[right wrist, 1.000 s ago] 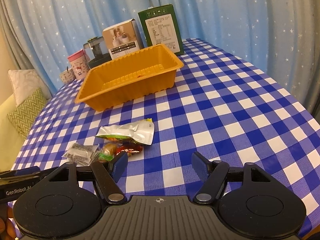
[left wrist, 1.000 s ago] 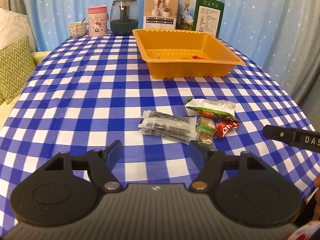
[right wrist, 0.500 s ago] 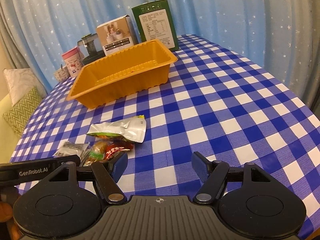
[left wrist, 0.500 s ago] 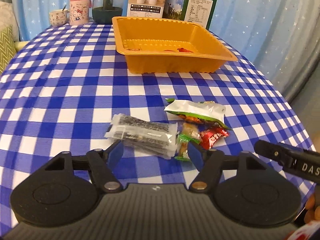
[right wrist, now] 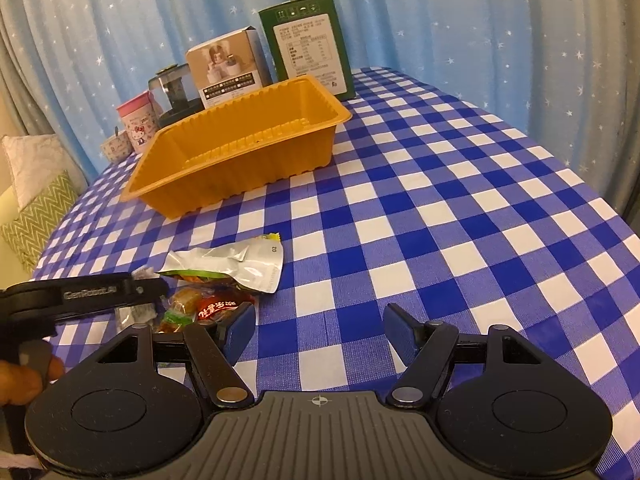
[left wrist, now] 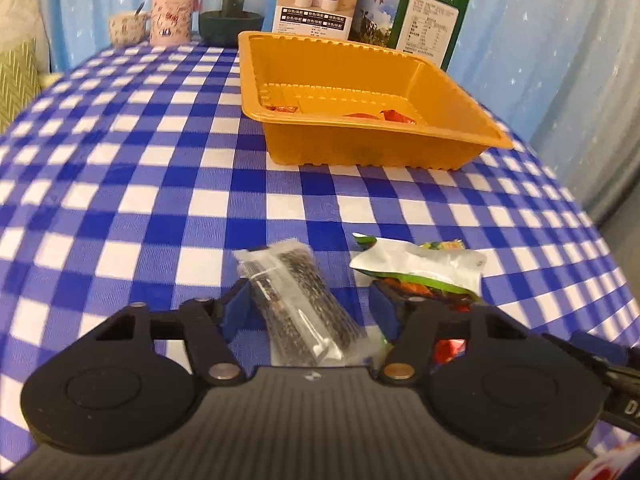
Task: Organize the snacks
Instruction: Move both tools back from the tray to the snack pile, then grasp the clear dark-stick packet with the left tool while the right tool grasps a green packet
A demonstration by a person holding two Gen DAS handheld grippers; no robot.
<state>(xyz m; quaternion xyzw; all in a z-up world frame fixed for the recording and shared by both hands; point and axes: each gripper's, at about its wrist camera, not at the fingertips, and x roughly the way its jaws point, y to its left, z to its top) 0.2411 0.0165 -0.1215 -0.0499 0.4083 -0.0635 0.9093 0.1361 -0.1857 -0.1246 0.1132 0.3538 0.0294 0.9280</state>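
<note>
Between the just-narrowing, not yet clamped left tongs (left wrist: 310,308), a clear seaweed packet (left wrist: 304,300), near end hidden; right tongs (right wrist: 320,330) apart.

Pink mug (left wrist: 173,12), small cup (left wrist: 127,28), two boxes (left wrist: 316,0) before starry curtain (right wrist: 480,12).

Dark clear-wrapped bar (left wrist: 304,304), silver pouch (left wrist: 420,266), orange tray (left wrist: 360,148)

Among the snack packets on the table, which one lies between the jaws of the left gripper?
The clear packet of dark sticks. It lies between the jaws of the left gripper, which have just been closing; the silver-green pouch lies outside them.
</note>
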